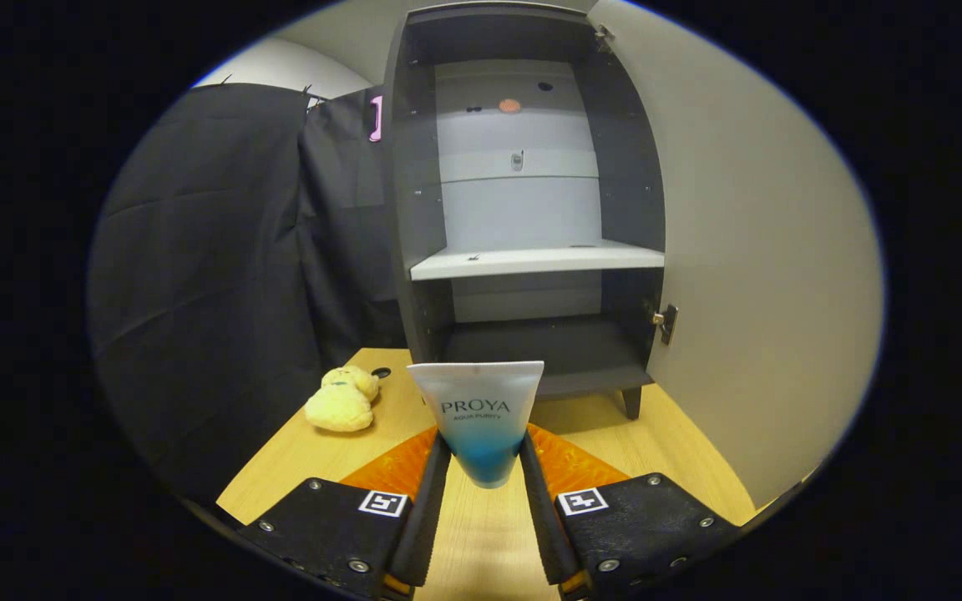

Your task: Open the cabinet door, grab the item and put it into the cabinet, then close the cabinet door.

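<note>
A white and blue tube (479, 417) stands upright between my fingers, crimped end up, above the wooden table. My gripper (485, 455) is shut on the tube, both fingers pressing its lower blue part. Beyond it stands the dark cabinet (422, 209), open, with a pale shelf (535, 260) across its middle and a dark bottom compartment under that. The cabinet door (748, 250) is swung wide open to the right of the cabinet, held by a hinge near the bottom compartment.
A yellow plush toy (341, 402) lies on the wooden table (297, 459) left of the tube, in front of the cabinet's left side. Black cloth hangs behind and to the left of the table.
</note>
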`<state>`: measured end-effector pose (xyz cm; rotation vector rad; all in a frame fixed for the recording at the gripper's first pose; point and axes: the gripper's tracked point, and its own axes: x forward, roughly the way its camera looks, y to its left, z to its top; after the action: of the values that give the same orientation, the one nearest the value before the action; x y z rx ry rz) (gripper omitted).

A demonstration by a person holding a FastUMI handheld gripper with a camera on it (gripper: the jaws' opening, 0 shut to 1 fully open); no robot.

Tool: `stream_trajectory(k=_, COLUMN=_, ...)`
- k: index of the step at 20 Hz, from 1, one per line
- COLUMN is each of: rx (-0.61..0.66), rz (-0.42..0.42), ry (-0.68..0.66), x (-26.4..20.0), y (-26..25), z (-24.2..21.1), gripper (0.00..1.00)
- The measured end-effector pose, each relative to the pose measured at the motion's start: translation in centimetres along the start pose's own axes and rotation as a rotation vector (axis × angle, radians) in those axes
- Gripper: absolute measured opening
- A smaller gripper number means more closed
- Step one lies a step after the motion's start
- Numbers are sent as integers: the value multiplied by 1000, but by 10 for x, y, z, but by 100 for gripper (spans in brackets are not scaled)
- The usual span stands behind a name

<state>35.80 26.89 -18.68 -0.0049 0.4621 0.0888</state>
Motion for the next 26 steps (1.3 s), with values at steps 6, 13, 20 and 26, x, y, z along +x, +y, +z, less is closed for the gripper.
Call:
stream_trajectory(k=6, rx=-21, rz=1, ry=-45, x=26, y=-15, z=63, gripper=51)
stream_trajectory(k=13, rx=-20, rz=12, ry=-69, x=63, y=-22, z=117, gripper=51)
stream_trajectory(k=20, rx=-8, rz=16, ry=-106, x=99, y=-32, z=168, gripper=51)
stream_trajectory(k=26, rx=-21, rz=-8, ry=-116, x=138, y=-43, z=202, gripper=51)
